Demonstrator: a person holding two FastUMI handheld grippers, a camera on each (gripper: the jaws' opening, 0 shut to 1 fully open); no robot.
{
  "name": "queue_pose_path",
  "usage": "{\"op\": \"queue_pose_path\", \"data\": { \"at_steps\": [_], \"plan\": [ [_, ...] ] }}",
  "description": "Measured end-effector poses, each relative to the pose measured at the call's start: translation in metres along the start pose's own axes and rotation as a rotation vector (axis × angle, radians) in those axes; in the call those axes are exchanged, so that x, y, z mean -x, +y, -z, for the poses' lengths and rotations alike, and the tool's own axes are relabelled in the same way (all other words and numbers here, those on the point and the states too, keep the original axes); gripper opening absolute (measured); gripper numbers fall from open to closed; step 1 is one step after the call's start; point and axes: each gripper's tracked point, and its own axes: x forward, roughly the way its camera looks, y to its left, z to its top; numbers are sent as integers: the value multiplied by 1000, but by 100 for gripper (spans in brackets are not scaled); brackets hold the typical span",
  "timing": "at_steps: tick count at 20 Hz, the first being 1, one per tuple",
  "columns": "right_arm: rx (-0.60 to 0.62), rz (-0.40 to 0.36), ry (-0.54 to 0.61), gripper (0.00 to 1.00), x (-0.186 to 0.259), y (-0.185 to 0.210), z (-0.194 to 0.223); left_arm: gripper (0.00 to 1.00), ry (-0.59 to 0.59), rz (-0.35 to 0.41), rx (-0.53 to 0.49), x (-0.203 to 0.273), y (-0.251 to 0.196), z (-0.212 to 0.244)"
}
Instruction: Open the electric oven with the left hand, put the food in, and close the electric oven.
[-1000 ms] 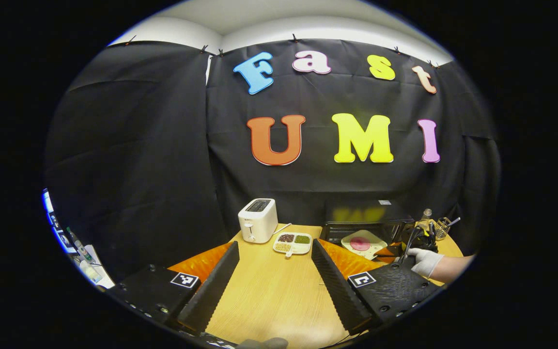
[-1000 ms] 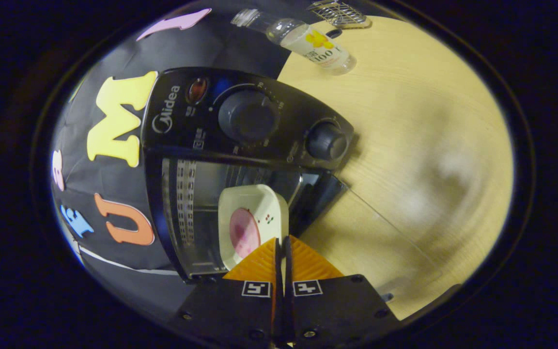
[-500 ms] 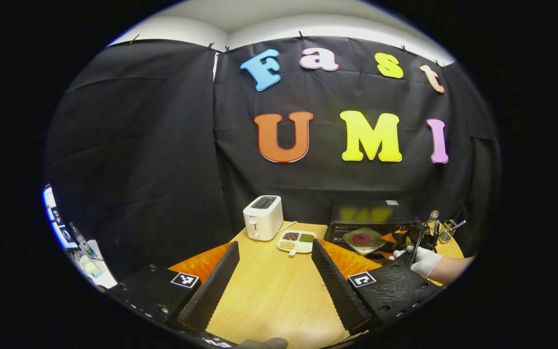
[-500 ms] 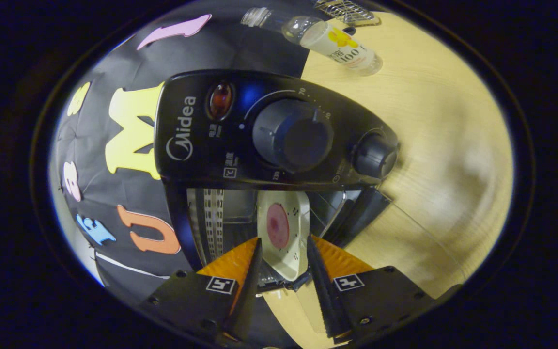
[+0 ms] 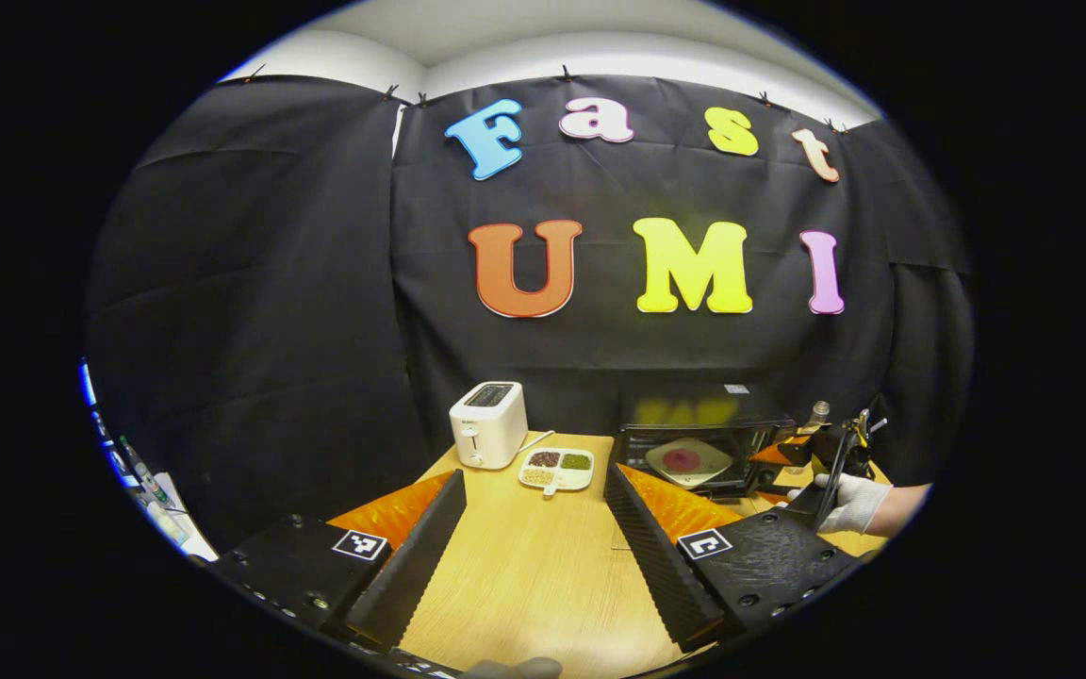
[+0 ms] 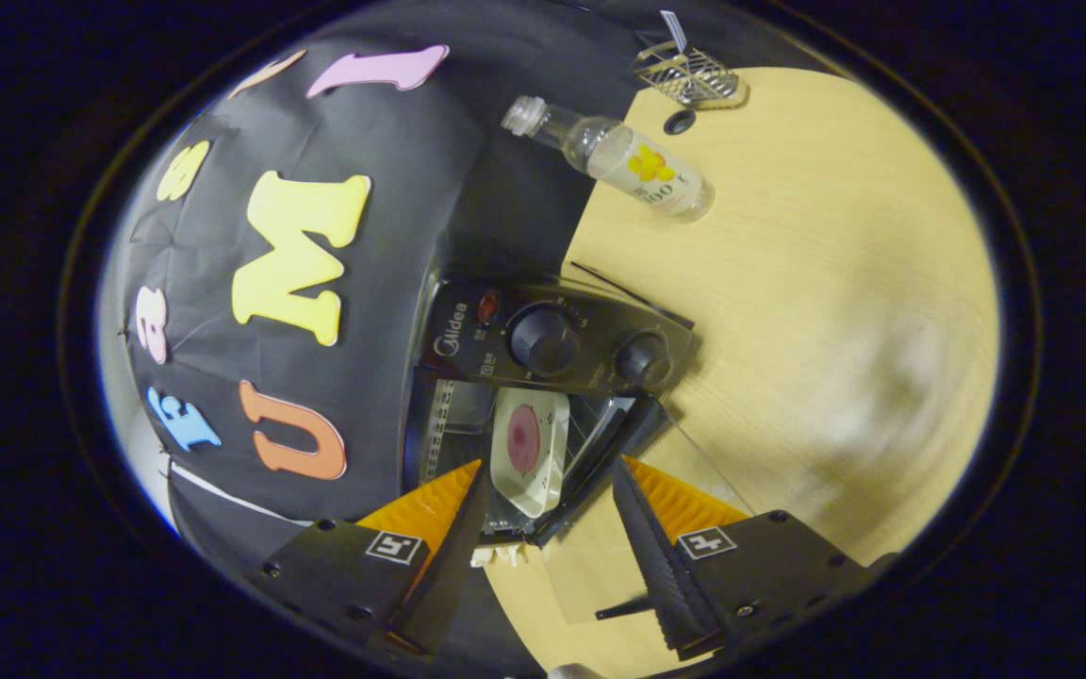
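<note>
The black electric oven (image 5: 705, 430) stands at the back right of the table with its door (image 6: 600, 462) dropped open. Inside it rests a white square plate (image 6: 529, 451) carrying a round pink slice of food (image 6: 523, 439); the plate (image 5: 688, 461) is also in the left gripper view. My right gripper (image 6: 548, 469) is open just in front of the oven mouth, with the plate beyond its fingertips and apart from them. A gloved hand (image 5: 848, 501) holds that right gripper (image 5: 793, 455). My left gripper (image 5: 534, 471) hangs open over the table, holding nothing.
A white toaster (image 5: 488, 436) and a divided dish of grains (image 5: 557, 468) sit at the back of the wooden table (image 5: 524, 575). Right of the oven stand a clear bottle (image 6: 620, 162) and a small wire rack (image 6: 690, 75). The oven's two knobs (image 6: 544, 341) face the right gripper.
The right gripper went from shut on the plate to open, left the plate in the oven and drew back from it. The left gripper barely moved.
</note>
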Motion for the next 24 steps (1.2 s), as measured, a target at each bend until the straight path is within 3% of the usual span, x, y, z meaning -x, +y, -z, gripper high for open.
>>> {"op": "queue_pose_path", "data": {
  "at_steps": [2, 9, 11, 14, 19, 24],
  "plan": [
    [75, 12, -16, 84, 27, -6, -2, 96, -6, 35, 8, 0, -4, 6],
    [478, 116, -123, 86, 125, -34, -30, 96, 19, 169, 1, -8, -35, 48],
    [602, 158, -156, 95, 149, -40, -46, 96, 38, 201, -14, -17, -51, 62],
    [694, 183, -197, 94, 178, -43, -61, 96, 73, 235, -39, -29, -82, 87],
    [902, 217, -169, 95, 213, -59, -77, 97, 179, 236, -18, -44, -132, 133],
    [1074, 187, -123, 100, 241, -64, -89, 97, 249, 176, -46, -50, -166, 178]
  ]
}}
